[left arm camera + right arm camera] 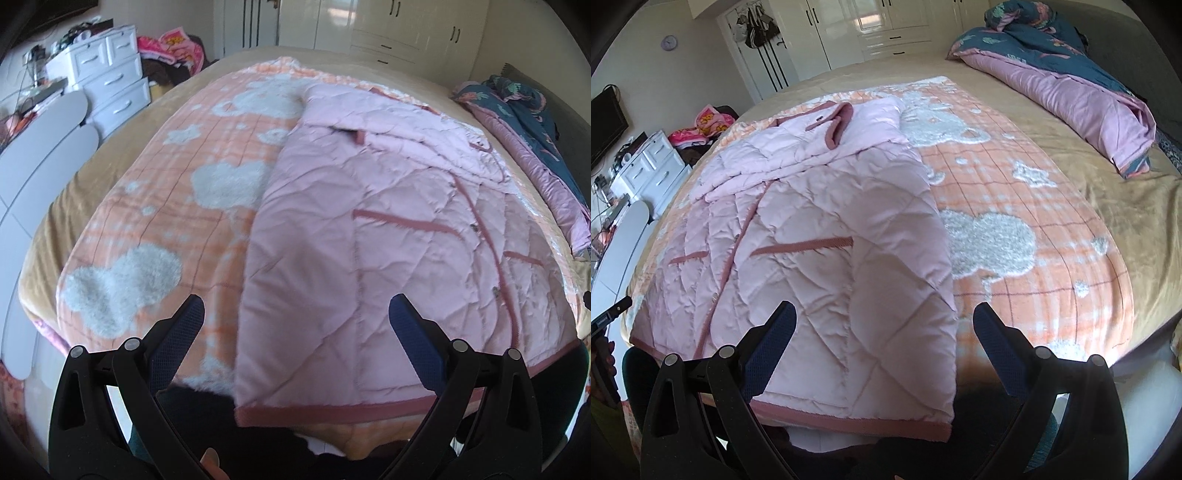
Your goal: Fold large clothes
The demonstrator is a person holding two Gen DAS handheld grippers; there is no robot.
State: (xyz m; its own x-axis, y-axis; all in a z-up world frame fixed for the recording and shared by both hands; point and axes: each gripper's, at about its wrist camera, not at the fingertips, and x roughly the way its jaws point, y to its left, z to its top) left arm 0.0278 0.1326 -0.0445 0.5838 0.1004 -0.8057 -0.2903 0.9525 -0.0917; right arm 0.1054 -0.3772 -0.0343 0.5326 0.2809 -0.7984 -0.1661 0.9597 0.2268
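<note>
Fingers spread on both grippers above jacket hem at bed edge.

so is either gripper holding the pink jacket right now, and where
Nothing is held. The left gripper and right gripper both hover with jaws wide apart above the pink quilted jacket.

The jacket is lying flat on a blanket spread over the bed, its hem overhanging the near edge. A rolled quilt is sitting far right. Drawers are standing left of the bed, wardrobes behind it.
</note>
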